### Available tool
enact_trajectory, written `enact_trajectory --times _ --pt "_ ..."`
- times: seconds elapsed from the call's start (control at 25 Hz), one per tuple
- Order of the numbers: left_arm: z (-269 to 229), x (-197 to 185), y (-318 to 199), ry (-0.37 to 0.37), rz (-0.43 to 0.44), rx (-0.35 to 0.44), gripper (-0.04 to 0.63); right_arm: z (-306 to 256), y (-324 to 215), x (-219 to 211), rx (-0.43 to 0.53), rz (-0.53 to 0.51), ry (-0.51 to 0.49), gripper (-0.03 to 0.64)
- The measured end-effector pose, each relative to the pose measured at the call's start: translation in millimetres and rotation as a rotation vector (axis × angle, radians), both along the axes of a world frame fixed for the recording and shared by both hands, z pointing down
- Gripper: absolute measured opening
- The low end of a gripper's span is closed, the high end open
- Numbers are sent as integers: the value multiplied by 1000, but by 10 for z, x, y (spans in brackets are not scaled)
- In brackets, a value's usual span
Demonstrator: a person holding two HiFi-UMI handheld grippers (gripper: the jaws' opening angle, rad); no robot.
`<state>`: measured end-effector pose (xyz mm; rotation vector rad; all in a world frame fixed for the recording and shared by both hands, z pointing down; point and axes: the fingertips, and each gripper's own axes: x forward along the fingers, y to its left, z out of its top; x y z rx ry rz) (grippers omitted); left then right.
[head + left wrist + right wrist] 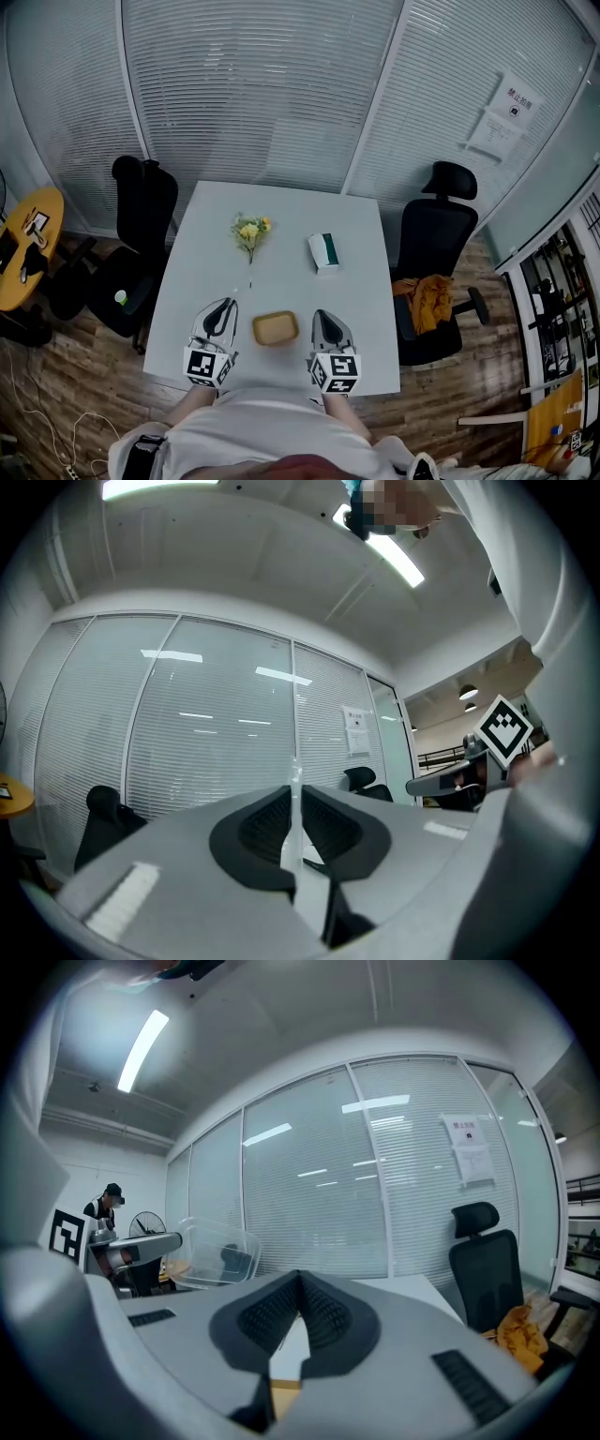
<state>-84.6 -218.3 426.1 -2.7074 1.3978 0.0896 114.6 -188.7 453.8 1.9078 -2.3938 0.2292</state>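
**Clear, tan-bottomed box at the table's near edge**

The small rounded-square container of clear plastic with a tan bottom (276, 328) lies flat on the white table (281, 216), close to its near edge. It sits between the left gripper (228, 303) and the right gripper (319, 315).

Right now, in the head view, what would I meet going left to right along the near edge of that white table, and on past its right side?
left gripper → small tan box → right gripper → orange cloth lying on the seat of a black office chair
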Motion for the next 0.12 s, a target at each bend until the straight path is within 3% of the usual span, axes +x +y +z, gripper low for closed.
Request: enact_trajectory --times 0.12 --pt "19 -4 -18 -2 -1 -6 44 2 -14 0 0 0 0 7"
